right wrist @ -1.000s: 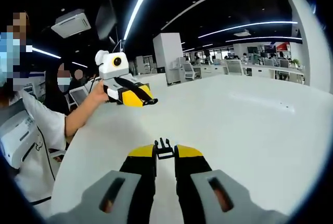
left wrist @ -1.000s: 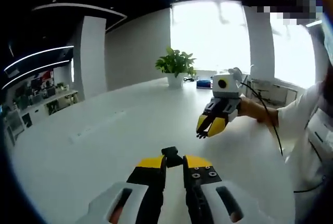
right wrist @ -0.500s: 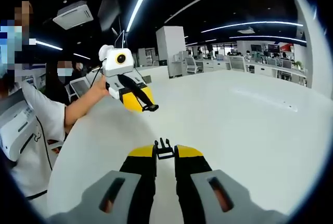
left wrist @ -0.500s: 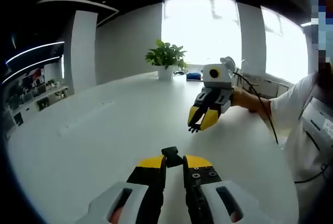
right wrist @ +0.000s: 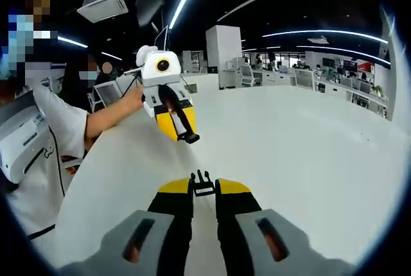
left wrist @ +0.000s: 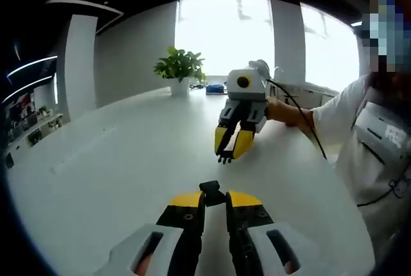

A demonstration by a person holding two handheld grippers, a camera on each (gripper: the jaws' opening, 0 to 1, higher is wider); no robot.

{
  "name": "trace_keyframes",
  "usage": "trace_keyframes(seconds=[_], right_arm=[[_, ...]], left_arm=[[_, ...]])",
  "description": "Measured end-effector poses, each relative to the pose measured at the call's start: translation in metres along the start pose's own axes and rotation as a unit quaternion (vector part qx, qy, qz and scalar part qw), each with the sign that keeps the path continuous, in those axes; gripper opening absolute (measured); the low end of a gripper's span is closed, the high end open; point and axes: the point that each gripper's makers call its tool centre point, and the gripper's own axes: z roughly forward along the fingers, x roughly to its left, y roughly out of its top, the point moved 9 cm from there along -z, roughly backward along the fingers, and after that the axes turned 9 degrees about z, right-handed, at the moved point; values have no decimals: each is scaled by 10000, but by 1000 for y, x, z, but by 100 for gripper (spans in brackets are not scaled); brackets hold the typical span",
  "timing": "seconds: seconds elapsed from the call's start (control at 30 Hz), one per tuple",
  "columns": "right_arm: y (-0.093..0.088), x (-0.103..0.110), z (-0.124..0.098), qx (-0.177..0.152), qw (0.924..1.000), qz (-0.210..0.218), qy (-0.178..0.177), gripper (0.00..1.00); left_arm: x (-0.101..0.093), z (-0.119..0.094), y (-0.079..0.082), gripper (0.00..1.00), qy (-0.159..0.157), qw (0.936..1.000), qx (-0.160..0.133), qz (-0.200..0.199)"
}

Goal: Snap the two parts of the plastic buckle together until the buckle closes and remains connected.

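In the left gripper view my left gripper (left wrist: 212,200) is shut on a black buckle part (left wrist: 210,190) that pokes out past its yellow tips. Ahead and to the right, my right gripper (left wrist: 226,155) hangs above the white table (left wrist: 122,167), shut on the other black buckle part (left wrist: 225,158). In the right gripper view my right gripper (right wrist: 203,188) is shut on the pronged black buckle part (right wrist: 202,182). The left gripper (right wrist: 186,136) comes in from the upper left, held by a hand, with its black buckle part (right wrist: 190,138) at the tips. The two parts are apart.
A potted plant (left wrist: 180,70) stands at the far edge of the table in the left gripper view, with small items beside it. The person in a white top (left wrist: 366,141) stands at the right. Desks and chairs (right wrist: 302,80) fill the office behind.
Both grippers have turned toward each other and drawn closer. The other gripper appears larger and nearer the middle in each view. Both stay shut on their buckle parts.
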Motion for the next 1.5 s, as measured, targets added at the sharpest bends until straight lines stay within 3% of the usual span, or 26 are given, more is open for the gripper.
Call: trace_keyframes(seconds=[0.23,0.57,1.5], right_arm=[[1,5,3,7,9998,-172,101,12],[6,16,7,-99,9972,-659,343,12],[9,30,8,-214,9927,-901,778,12]], left_arm=[[-7,4,0,12,-267,9991,40,314],[-16,9,0,12,-576,9972,23,471],[-28,10,9,11,-1026,9917,-249,736]])
